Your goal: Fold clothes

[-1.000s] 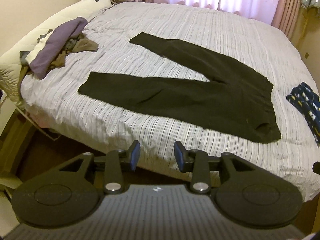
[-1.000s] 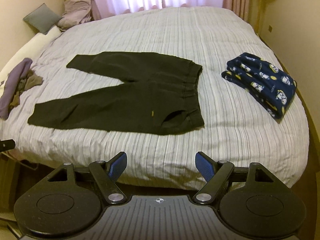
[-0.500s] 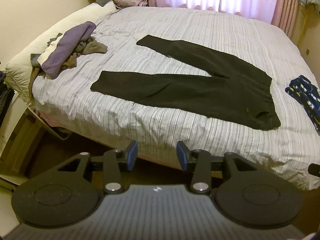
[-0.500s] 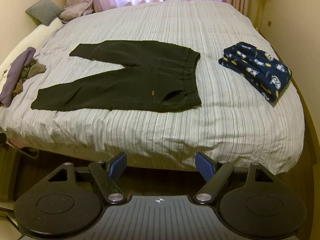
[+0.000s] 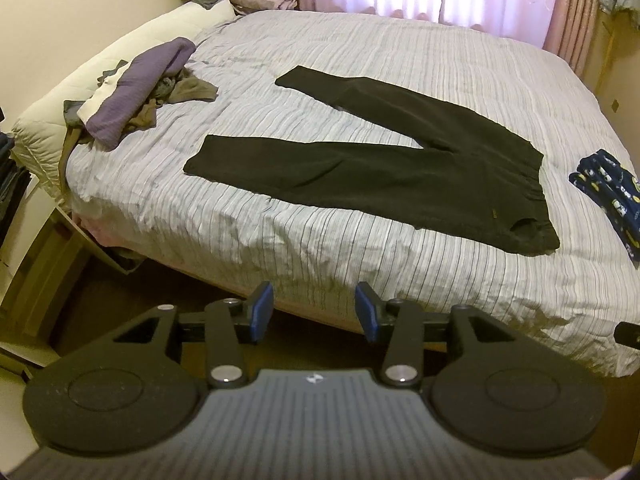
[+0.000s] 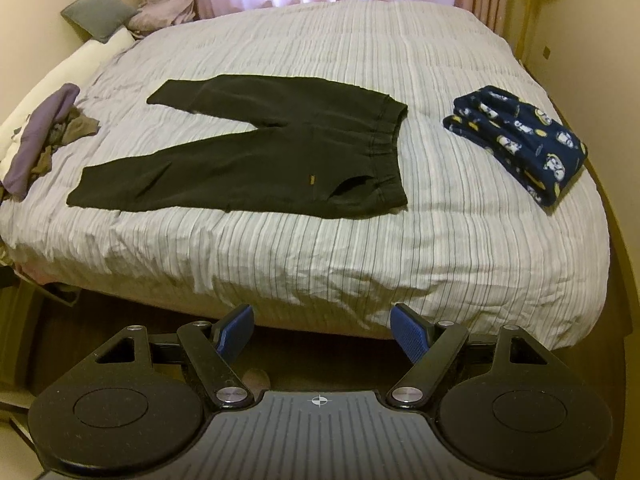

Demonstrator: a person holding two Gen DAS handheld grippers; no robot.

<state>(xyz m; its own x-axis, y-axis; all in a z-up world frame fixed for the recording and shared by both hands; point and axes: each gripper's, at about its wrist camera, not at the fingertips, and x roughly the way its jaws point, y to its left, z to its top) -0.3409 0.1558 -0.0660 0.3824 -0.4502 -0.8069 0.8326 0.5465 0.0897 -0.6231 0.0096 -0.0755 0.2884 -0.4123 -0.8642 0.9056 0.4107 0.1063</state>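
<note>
Black trousers (image 6: pixel 256 160) flat on striped bed cover (image 6: pixel 360 248), legs splayed | folded navy printed garment (image 6: pixel 524 148) to their right | clothes heap (image 5: pixel 136 96) left | left gripper (image 5: pixel 314 312) released, empty | right gripper (image 6: pixel 322 330) released, empty

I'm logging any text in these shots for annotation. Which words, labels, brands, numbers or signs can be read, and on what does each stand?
No words or numbers can be read in either view.
Small tan tag on the black trousers: too small to read.
White emblem on the left gripper body: a mark, not letters.
Crosshair symbol on the right gripper body: a sign only.
Folded navy pyjamas: cartoon pattern, no legible text.
</note>
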